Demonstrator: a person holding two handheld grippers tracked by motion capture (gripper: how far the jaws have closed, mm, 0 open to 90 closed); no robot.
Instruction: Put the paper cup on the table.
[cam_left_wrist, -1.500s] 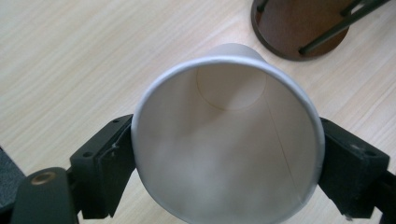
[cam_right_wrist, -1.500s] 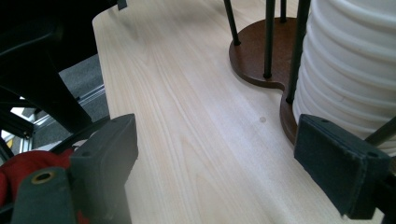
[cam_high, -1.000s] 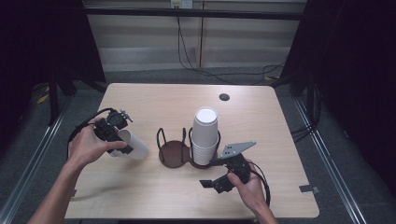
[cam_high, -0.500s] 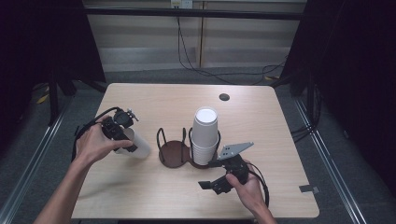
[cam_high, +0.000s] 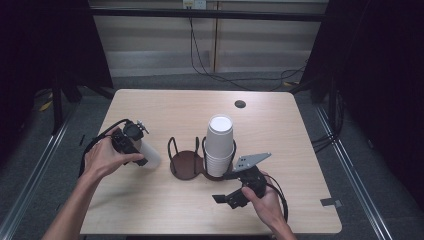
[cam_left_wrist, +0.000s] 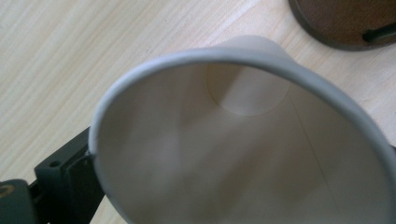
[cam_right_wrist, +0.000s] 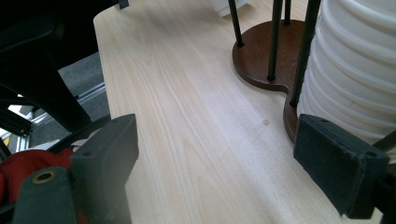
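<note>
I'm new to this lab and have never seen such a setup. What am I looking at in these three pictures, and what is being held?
A person sits at a wooden table with a hand-held gripper in each hand: a tool with two black jaws.

The wide picture comes from a fixed camera above the table. The other two come from small cameras riding on the grippers, looking along the jaws.

On the table stands a dark two-ring cup holder. Its right ring holds a stack of white paper cups; its left ring is empty.

The left hand-held gripper has a single paper cup between its jaws, lying tilted by the table, mouth toward the camera. The jaws have just been opening, so it looks released.

The right hand-held gripper is open and holds nothing, beside the stack.
</note>
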